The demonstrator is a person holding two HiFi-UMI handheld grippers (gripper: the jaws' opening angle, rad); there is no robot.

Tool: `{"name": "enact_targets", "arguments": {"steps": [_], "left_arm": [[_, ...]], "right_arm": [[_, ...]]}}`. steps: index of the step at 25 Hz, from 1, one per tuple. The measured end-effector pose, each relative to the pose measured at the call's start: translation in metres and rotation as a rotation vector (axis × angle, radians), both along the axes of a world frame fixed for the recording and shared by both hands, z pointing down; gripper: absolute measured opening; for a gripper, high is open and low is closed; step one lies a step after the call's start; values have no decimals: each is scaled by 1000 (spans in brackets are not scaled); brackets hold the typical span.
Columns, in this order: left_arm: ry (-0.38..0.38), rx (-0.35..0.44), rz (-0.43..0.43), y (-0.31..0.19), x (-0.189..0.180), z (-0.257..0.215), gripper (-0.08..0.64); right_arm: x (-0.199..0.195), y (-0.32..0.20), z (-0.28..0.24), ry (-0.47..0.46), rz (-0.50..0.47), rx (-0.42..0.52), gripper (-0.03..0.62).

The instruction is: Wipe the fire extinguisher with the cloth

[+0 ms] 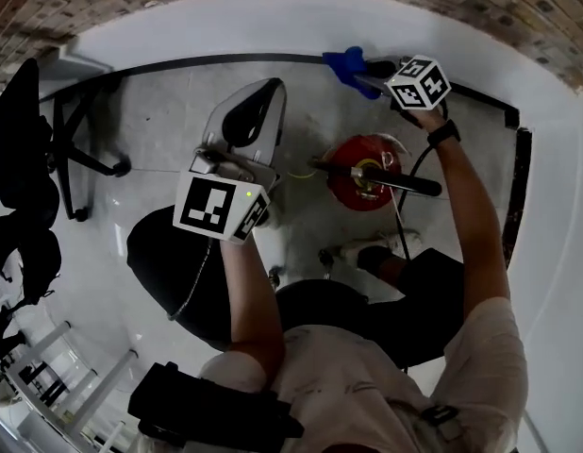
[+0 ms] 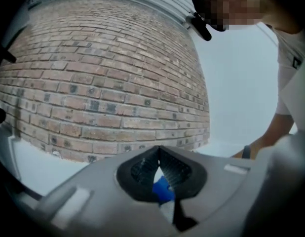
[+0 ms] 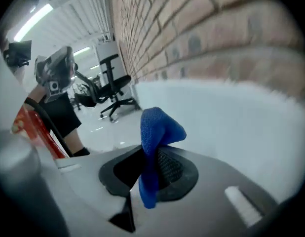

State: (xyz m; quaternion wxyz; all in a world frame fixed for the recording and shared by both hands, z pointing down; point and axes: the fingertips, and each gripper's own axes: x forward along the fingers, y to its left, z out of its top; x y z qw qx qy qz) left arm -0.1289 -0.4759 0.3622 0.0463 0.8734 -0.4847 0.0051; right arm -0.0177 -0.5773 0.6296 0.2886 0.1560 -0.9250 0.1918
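Note:
A red fire extinguisher (image 1: 353, 185) stands on the pale floor below me, with a black handle and hose across its top. In the right gripper view its red body (image 3: 31, 127) shows at the left edge. My right gripper (image 1: 365, 72) is beyond it near the wall, shut on a blue cloth (image 1: 343, 62). The cloth (image 3: 160, 127) sticks up out of the jaws of the right gripper (image 3: 152, 154) and hangs down in front. My left gripper (image 1: 269, 89) is raised left of the extinguisher, apart from it. The tips of the left gripper (image 2: 158, 150) touch, and a blue patch shows behind the gap.
A brick wall (image 2: 93, 83) above a white base (image 1: 273, 26) curves round the far side. A black office chair (image 1: 27, 140) stands at the left, also seen as the chair (image 3: 113, 90) in the right gripper view. The person's foot (image 1: 367, 249) is beside the extinguisher.

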Motion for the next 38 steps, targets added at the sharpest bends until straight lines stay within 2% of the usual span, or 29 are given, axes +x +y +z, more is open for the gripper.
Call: {"name": "enact_targets", "arguments": {"steps": [3,5,7,10,12,14,17,20,26,29,34,38], "left_arm": [[9,42,3,36,5,-23,2],[25,73,-11,64,7,-41,2],[31,103,-19,95,10,-57,2],[29,140,-28,147,22,-72,2],[27,156,-29,183,35,-77,2],[29,162,-28,220,50,-79,2],[42,171,-51,275,68,-82,2],[48,184,-56,338,85,-81,2],[26,240,-86,474,131,-99,2],[21,257,-101,538,160,-107,2],[-29,267,-163,607,196,-113,2],[-11,260,-227,638,199,-115,2]], "right_arm": [[52,-12,-100,-31,180,278,64],[83,5,-160,-58,270,411,64],[106,36,-216,-116,358,493,64],[121,97,-296,-257,471,583,64],[119,151,-330,-328,503,633,66],[112,214,-342,-346,499,673,66],[97,303,-344,-365,476,703,66],[90,388,-334,-404,491,681,66],[138,536,-322,-403,614,680,66],[158,604,-329,-410,627,696,66],[178,684,-325,-400,608,681,66],[194,719,-327,-374,617,682,66]]}}
